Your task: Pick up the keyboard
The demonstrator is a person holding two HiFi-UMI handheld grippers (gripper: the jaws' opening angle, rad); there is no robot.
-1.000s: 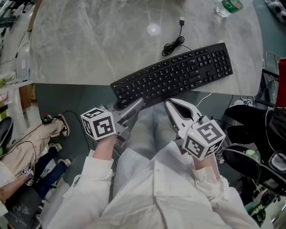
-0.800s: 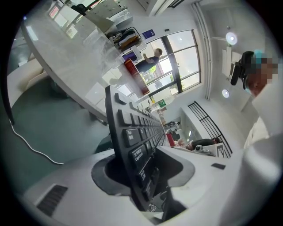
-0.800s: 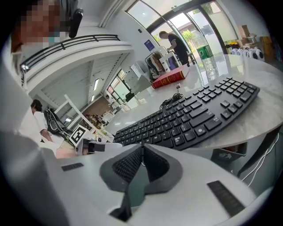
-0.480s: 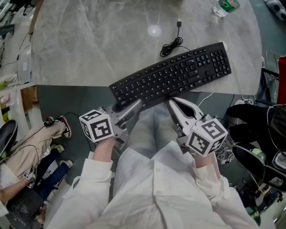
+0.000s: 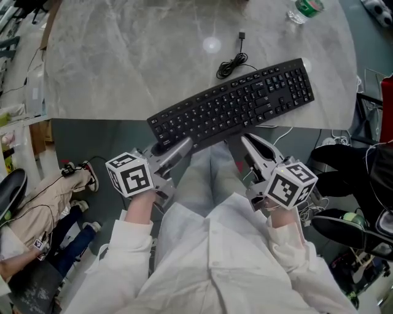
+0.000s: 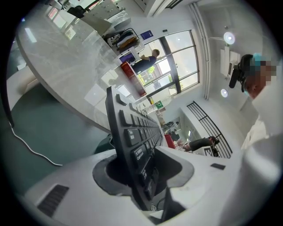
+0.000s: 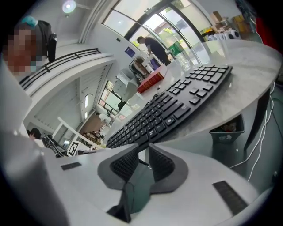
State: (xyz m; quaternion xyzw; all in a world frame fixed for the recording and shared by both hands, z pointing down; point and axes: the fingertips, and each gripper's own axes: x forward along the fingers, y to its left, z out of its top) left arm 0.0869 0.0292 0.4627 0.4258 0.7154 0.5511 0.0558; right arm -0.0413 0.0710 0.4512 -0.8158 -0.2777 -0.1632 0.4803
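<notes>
A black keyboard [image 5: 233, 104] lies slantwise on the marble table [image 5: 123, 55], with its left near corner over the table's edge. My left gripper [image 5: 183, 147] has that corner between its jaws and is closing on it. In the left gripper view the keyboard [image 6: 132, 132] stands edge-on in the left gripper [image 6: 139, 161], with the pads against its underside and keys. My right gripper [image 5: 249, 140] hangs just below the keyboard's near edge, not touching it. The right gripper view shows the right gripper [image 7: 143, 152] with only a narrow slit and nothing between its jaws, the keyboard [image 7: 177, 110] beyond.
The keyboard's coiled black cable [image 5: 233, 61] lies behind it on the table. A plastic bottle [image 5: 304, 9] stands at the far right edge. Below the table, black bags [image 5: 344, 165] sit at the right and a seated person's legs [image 5: 49, 196] at the left.
My right gripper has shifted to the right under the keyboard's near edge and rolled a little. The left gripper has stayed at the keyboard's left corner.
</notes>
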